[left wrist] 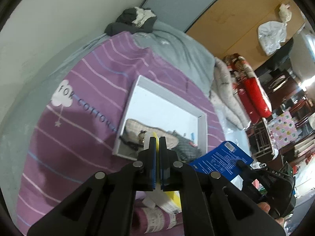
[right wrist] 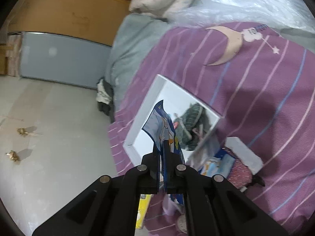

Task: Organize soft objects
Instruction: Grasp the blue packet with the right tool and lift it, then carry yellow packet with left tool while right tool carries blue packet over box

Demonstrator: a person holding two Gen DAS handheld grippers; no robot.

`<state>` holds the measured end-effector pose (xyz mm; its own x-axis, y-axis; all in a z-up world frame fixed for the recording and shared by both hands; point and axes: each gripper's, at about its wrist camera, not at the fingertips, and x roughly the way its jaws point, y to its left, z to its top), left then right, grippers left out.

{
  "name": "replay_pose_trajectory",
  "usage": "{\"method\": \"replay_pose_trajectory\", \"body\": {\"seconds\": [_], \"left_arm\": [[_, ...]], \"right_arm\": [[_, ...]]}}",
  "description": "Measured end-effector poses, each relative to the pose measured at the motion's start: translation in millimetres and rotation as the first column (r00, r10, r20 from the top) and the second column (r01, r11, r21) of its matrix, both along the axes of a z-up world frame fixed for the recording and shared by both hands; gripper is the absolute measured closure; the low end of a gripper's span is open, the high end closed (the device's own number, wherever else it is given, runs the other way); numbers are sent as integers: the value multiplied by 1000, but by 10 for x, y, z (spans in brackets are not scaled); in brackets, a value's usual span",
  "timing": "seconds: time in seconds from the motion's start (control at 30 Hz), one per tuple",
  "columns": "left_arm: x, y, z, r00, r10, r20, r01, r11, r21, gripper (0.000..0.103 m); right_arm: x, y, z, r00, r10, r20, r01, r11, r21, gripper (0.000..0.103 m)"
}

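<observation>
A white open box (left wrist: 167, 106) lies on the purple striped bedspread (left wrist: 78, 90). Inside it are a beige cloth piece (left wrist: 137, 126) and a grey checked cloth (left wrist: 185, 145). My left gripper (left wrist: 157, 139) is shut on a thin yellow-and-white packet (left wrist: 171, 198), held just above the box's near edge. In the left wrist view my right gripper (left wrist: 242, 164) pinches a blue printed packet (left wrist: 222, 161). In the right wrist view my right gripper (right wrist: 161, 143) is shut on that blue cartoon packet (right wrist: 161, 125) over the box (right wrist: 145, 122), with the checked cloth (right wrist: 192, 116) beyond it.
A white lid-like piece (right wrist: 244, 153) and a pink glittery item (right wrist: 240, 171) lie beside the box. Grey blanket (left wrist: 183, 45), a dark clothes heap (left wrist: 132, 21) and rolled quilts (left wrist: 236, 90) sit at the bed's far end. The bed edge drops to bare floor (right wrist: 49, 137).
</observation>
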<state>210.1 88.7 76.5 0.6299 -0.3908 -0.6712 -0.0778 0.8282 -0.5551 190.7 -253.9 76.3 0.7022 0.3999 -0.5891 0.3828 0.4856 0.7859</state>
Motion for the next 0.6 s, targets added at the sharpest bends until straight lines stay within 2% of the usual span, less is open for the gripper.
{"method": "replay_pose_trajectory", "body": {"seconds": [0.17,0.3,0.47,0.5,0.57,0.6], "left_arm": [[99,-65,-90,1000,5,3,-5,1000,-12,102],[142,-99,-143,1000,1,5,0,999,-36,102],[125,-145,-153,1000,-4,-28,4,1000,19,102],[121,-145,-163,999,-7,-42,9,1000,24,99],[118,-180,-190,995,-46,-89,52,996,69,83],[108,-195,-211,993,-54,-106,64,994,93,63]], "right_arm": [[86,99,11,996,34,78,-35,999,11,102],[129,146,10,992,33,118,-29,999,-37,102],[162,122,-30,993,29,118,-23,998,-53,102],[166,112,-37,993,29,112,-23,998,-56,102],[168,100,-50,995,28,92,-23,998,-61,102],[172,96,-57,996,29,83,-23,998,-65,102]]}}
